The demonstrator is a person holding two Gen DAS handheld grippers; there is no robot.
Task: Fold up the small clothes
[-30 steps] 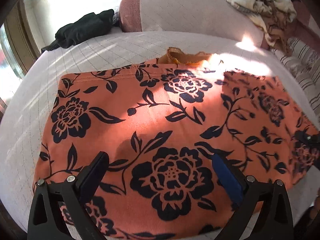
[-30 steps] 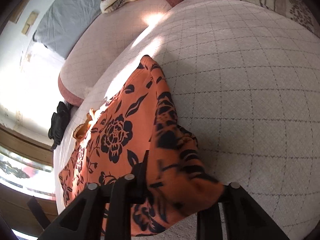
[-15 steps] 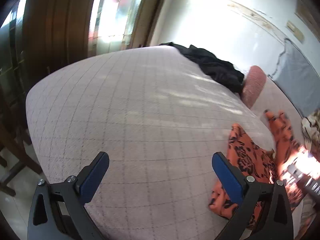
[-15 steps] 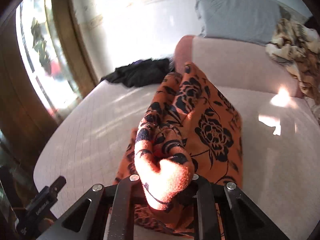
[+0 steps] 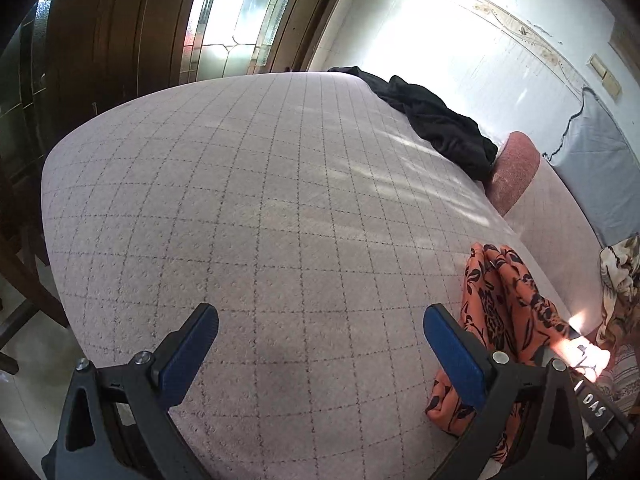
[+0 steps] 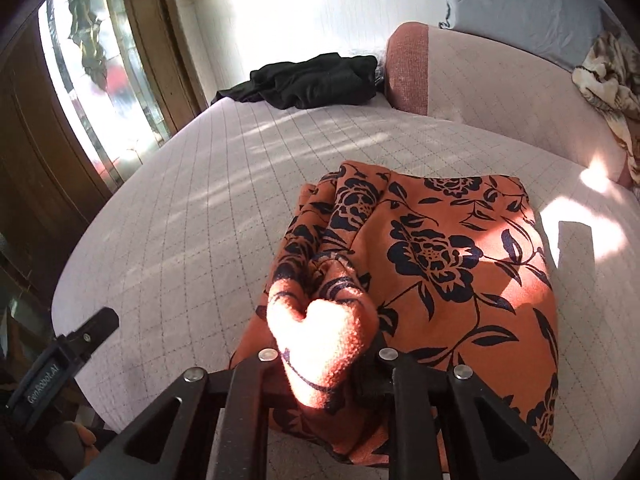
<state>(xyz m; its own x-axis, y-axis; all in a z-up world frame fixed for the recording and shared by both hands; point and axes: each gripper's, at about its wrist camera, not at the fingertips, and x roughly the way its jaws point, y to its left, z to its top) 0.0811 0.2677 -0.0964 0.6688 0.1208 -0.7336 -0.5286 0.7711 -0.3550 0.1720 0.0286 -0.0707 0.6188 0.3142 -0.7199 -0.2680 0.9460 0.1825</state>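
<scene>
1. right gripper (image 6: 324,354): its fingers, having just closed further, are clamped on a bunched fold of the orange floral garment (image 6: 432,256).
2. garment lies on the bed (image 6: 224,184), black clothing (image 6: 312,80) at 12 o'clock.
3. left gripper (image 5: 320,344): fingers apart, nothing between.

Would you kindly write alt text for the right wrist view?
The right hand-held gripper is shut on a bunched fold of an orange floral garment, which lies on a quilted bed. Black clothes sit at the far edge.
</scene>
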